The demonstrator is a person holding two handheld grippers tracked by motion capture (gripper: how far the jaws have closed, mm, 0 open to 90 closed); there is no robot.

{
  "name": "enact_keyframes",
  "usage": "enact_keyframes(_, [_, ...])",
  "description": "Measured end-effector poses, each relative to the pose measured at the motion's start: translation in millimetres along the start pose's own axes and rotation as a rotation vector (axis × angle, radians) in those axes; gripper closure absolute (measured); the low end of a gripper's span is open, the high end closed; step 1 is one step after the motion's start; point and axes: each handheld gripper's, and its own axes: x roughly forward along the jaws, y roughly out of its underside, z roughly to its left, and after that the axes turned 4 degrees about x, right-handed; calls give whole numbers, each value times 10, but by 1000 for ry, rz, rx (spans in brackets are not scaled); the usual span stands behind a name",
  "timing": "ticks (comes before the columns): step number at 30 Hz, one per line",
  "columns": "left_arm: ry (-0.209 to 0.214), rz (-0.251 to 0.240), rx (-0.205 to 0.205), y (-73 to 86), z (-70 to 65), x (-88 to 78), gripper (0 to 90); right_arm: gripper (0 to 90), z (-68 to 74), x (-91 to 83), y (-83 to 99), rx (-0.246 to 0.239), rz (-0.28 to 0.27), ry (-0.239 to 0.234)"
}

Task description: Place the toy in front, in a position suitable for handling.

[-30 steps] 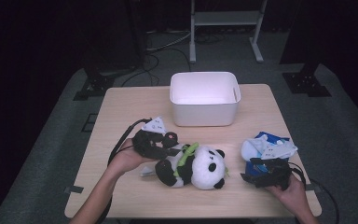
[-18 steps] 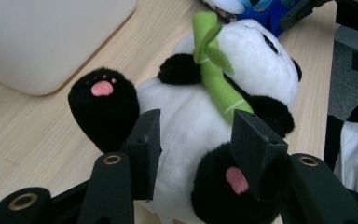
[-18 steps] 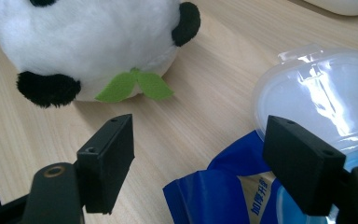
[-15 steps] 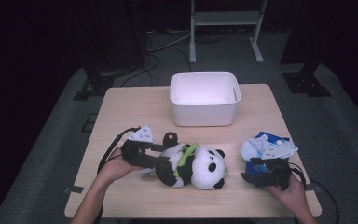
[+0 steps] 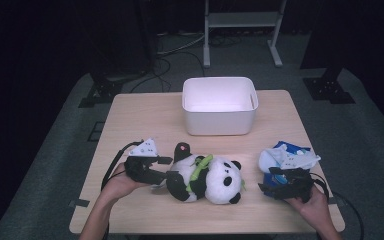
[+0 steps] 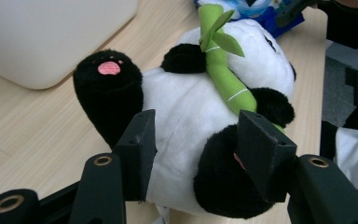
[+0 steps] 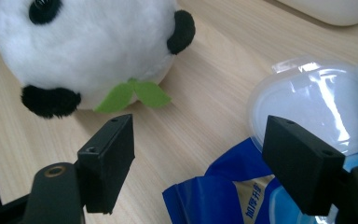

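The panda plush (image 6: pixel 205 107) sits between the left hand-held gripper's (image 6: pixel 193 154) just-widening, unclamped jaws; next, closing on its body.

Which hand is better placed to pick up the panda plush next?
Left. The left gripper has just been opening its jaws around the panda plush's lower body. The right gripper sits open over the blue packet, beside the head.

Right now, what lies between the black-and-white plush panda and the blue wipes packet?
Bare wooden tabletop separates the black-and-white plush panda from the blue wipes packet, in the right gripper view.
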Motion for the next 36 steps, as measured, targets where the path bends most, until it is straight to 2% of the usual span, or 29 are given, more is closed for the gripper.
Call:
enact_keyframes(5, [22,2,8,26,-49,56,462,243,-15,-63,-37,-2,1,13])
enact_keyframes(6, [27,15,18,24,-67,73,460,243,-44,-105,-49,6,3,25])
enact_keyframes(11, [30,17,21,30,-92,85,455,244,-121,-180,-72,19,5,48])
enact_keyframes(17, [48,15,8,70,-109,86,447,247,-288,-211,-150,33,36,99])
enact_keyframes(19, [69,13,-2,89,-123,91,445,248,-346,-209,-187,31,47,120])
enact_keyframes(22, [79,13,-3,101,-123,95,443,249,-403,-204,-226,30,52,136])
enact_keyframes(23, [86,7,-13,111,-121,99,441,272,-467,-185,-265,22,74,158])
enact_keyframes(28, [94,10,-13,123,-122,98,434,297,-570,-127,-316,24,103,181])
enact_keyframes(32, [100,11,-19,135,-123,100,428,363,-653,-73,-340,39,125,199])
enact_keyframes(35, [100,14,-15,135,-131,100,423,447,-707,-31,-340,51,158,224])
enact_keyframes(36, [100,12,-15,133,-136,103,421,513,-737,-10,-329,57,177,235])
